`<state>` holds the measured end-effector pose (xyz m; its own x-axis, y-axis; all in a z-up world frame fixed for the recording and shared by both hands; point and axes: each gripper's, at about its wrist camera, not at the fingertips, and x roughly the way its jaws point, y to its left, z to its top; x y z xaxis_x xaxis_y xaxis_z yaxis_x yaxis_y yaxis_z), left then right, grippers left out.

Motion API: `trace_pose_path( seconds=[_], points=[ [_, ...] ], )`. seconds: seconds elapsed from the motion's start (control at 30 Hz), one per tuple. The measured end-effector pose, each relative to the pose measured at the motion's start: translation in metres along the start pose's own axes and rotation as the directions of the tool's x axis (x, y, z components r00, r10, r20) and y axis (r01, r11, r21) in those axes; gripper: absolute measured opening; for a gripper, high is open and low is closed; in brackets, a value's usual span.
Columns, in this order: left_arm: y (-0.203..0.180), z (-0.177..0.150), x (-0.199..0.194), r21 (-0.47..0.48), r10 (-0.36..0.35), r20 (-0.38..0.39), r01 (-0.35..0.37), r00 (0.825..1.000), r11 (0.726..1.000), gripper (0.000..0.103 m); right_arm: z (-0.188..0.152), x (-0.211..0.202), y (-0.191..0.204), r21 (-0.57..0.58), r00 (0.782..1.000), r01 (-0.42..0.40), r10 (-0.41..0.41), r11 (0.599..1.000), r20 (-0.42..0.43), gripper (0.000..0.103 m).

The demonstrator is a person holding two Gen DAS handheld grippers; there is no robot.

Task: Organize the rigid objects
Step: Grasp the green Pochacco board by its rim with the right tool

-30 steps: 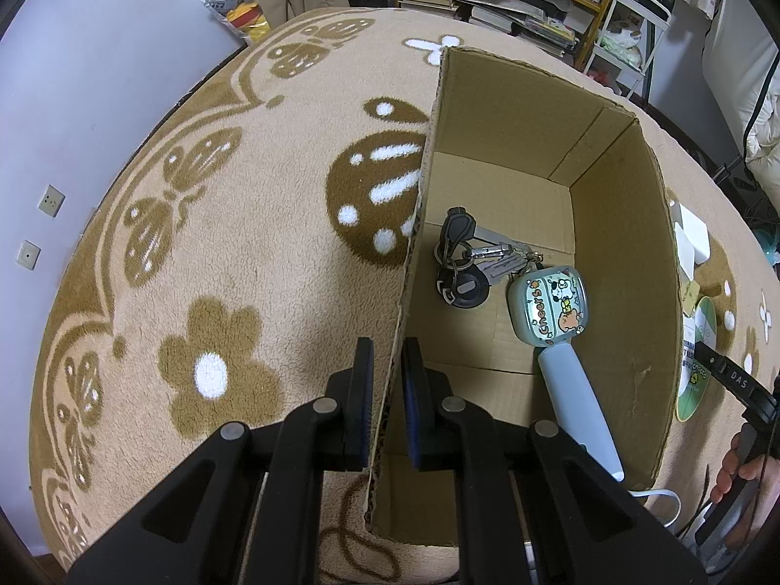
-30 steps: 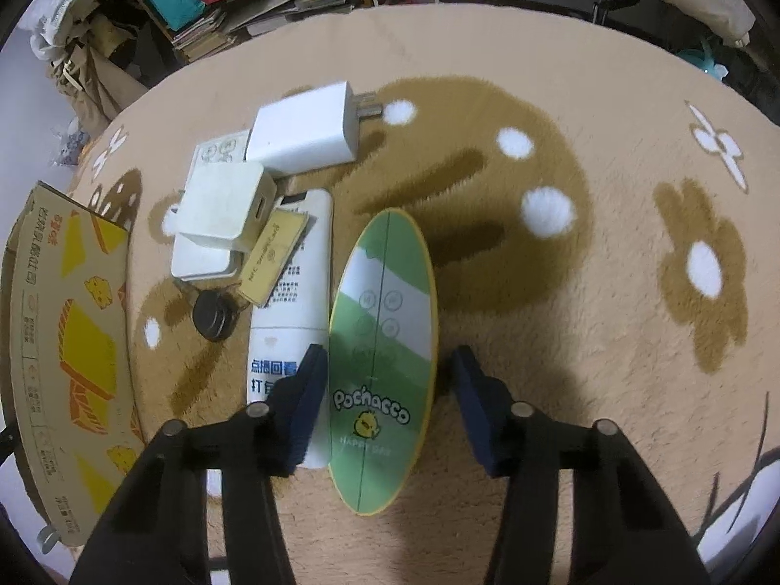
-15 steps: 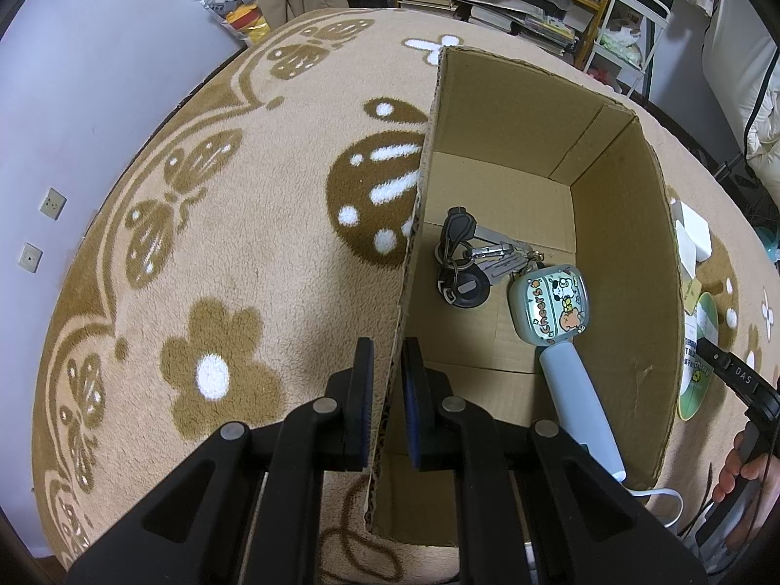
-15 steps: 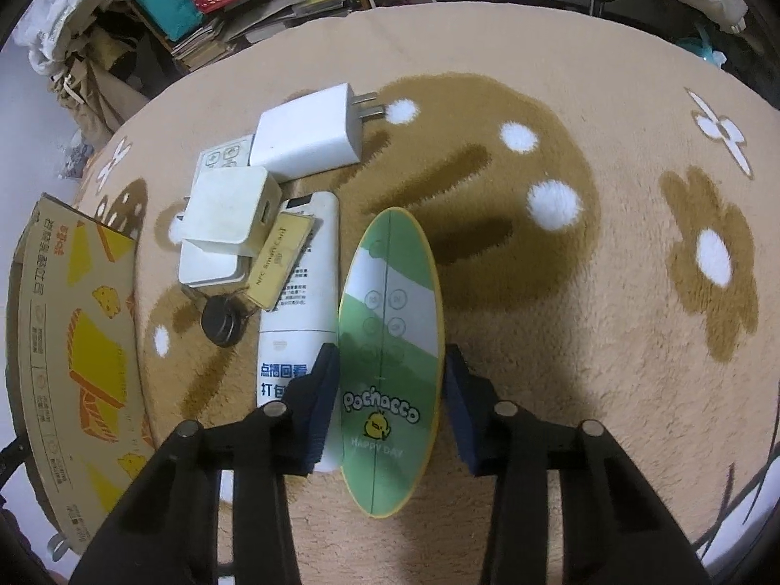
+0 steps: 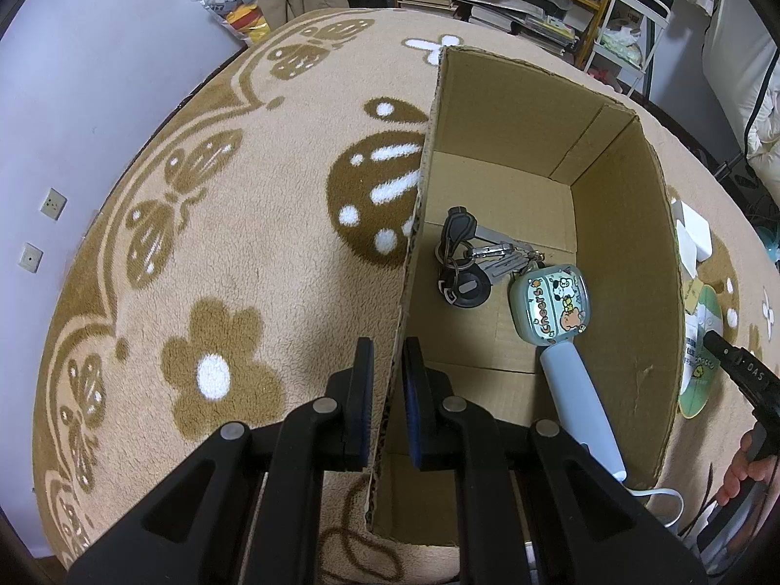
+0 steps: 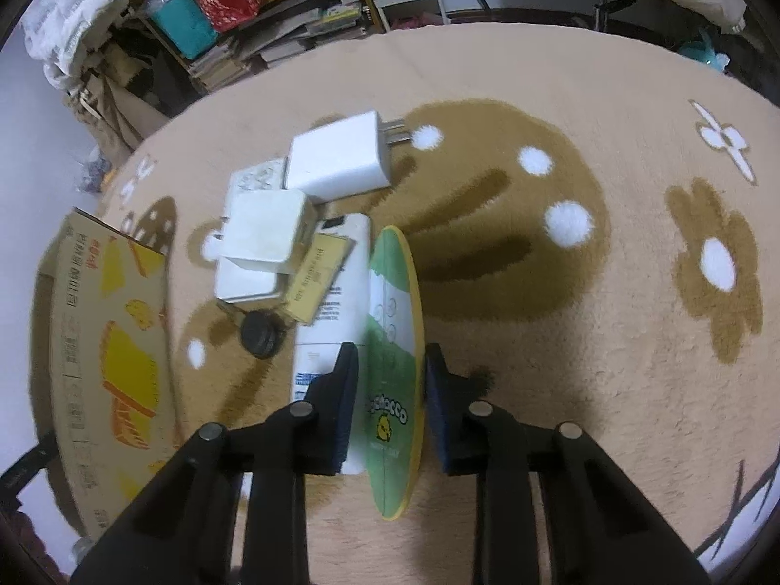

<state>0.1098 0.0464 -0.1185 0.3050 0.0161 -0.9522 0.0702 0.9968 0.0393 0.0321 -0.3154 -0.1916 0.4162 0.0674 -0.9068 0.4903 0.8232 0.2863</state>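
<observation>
My left gripper (image 5: 387,390) is shut on the left wall of an open cardboard box (image 5: 629,224). Inside the box lie a bunch of keys (image 5: 468,263) and a pale blue cartoon handheld fan (image 5: 555,321). My right gripper (image 6: 390,404) is shut on a green and white oval Pochacco board (image 6: 392,351), which stands tilted on its edge. Beside it lie a white tube (image 6: 331,321), two white chargers (image 6: 341,156) (image 6: 263,229), a yellow card (image 6: 317,278) and a small black disc (image 6: 261,334).
The floor is a beige rug (image 6: 609,253) with brown flower patterns. The box's printed outer wall (image 6: 102,356) stands left of the pile. Shelves with books and bins (image 6: 234,5) stand at the back. A white cable (image 5: 658,495) lies by the box.
My right gripper's fingers have closed in on the green oval board, which has tipped from flat onto its edge. My left gripper has stayed on the box wall.
</observation>
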Motion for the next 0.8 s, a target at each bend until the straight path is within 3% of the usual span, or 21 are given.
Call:
trace_pose_path(
  seconds=[0.17,0.4,0.8],
  points=[
    [0.0,-0.001,0.0,0.001,0.0,0.001,0.0,1.0,1.0,0.012,-0.003,0.009,0.006,-0.022,0.999,0.011,-0.012,1.0,-0.032,0.011],
    [0.0,-0.001,0.0,0.002,0.001,0.001,-0.001,1.0,1.0,0.012,-0.004,-0.002,0.018,-0.094,0.997,0.078,-0.075,0.992,0.03,0.009],
    [0.0,-0.001,0.0,0.0,0.0,0.001,0.0,1.0,1.0,0.012,-0.003,-0.018,0.029,-0.115,0.993,0.084,-0.074,0.99,0.09,0.009]
  ],
)
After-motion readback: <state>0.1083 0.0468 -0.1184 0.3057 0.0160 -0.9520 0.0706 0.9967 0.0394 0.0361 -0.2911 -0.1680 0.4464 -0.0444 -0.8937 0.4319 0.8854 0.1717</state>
